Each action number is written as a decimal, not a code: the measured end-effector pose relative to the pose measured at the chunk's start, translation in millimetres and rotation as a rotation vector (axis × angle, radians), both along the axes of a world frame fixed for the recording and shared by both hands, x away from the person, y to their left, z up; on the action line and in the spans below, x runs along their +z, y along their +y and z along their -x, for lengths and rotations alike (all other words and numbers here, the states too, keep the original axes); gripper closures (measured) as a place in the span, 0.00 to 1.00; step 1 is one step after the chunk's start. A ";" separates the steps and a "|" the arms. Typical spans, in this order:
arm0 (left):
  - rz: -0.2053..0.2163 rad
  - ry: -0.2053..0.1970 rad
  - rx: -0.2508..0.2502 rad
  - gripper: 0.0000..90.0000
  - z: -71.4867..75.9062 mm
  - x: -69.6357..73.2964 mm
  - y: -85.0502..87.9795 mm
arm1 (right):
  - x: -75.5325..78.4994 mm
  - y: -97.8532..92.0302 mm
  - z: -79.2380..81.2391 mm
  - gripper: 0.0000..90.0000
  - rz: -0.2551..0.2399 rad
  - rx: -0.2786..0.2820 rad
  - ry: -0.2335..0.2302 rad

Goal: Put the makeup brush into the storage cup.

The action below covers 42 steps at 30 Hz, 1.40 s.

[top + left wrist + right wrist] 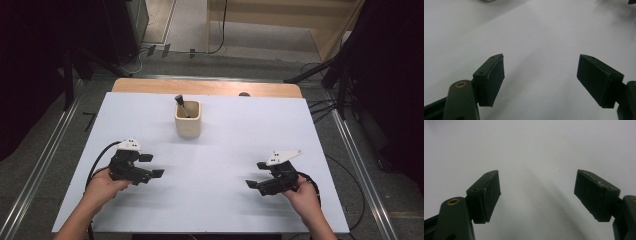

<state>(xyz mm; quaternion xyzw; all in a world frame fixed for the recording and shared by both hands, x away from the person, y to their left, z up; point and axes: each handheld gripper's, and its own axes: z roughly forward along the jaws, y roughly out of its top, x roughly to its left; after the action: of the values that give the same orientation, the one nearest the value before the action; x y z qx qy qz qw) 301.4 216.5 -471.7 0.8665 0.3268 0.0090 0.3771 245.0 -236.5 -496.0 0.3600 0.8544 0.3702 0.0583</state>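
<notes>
A cream cup [188, 120] stands upright on the white table [210, 165] toward the back middle, with a dark-handled tool [181, 104] leaning inside it. My left gripper [152, 165] rests low at the front left in a person's hand, its jaws wide apart with bare table between them [541, 75]. At the front right my right gripper [256, 174] is held the same way, open and empty [537, 192]. Both grippers sit well short of the cup.
A wooden strip [207, 88] edges the table's far side. Black cables [100, 160] trail from each gripper. Metal floor rails [40, 170] run along both sides, and dark stands [345, 70] crowd the back corners.
</notes>
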 end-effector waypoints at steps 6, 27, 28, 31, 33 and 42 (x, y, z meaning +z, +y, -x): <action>-0.018 -0.018 -0.003 0.25 0.4 -1.2 0.6 | 0.3 0.2 0.0 0.25 0.003 0.001 0.002; -0.041 -0.020 0.000 0.25 -1.4 -4.9 1.3 | 0.3 0.8 -0.5 0.25 0.003 0.005 0.000; -0.043 -0.021 0.000 0.25 -1.4 -5.0 1.3 | 0.3 0.7 -0.6 0.25 0.004 0.005 -0.001; -0.044 -0.020 0.000 0.25 -1.5 -5.1 1.2 | 0.3 0.8 -0.5 0.25 0.005 0.004 0.001; -0.046 -0.017 -0.002 0.25 -1.4 -5.0 1.0 | 0.2 0.9 -0.6 0.25 0.004 0.004 0.001; -0.048 -0.016 -0.003 0.25 -1.6 -5.9 0.2 | -0.2 1.3 -1.0 0.25 0.005 0.011 -0.002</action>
<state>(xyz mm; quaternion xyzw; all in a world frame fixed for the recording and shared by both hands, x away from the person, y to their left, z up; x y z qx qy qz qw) 303.0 216.6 -477.5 0.8757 0.3220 0.0233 0.3591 246.0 -235.2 -496.2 0.3546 0.8573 0.3688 0.0581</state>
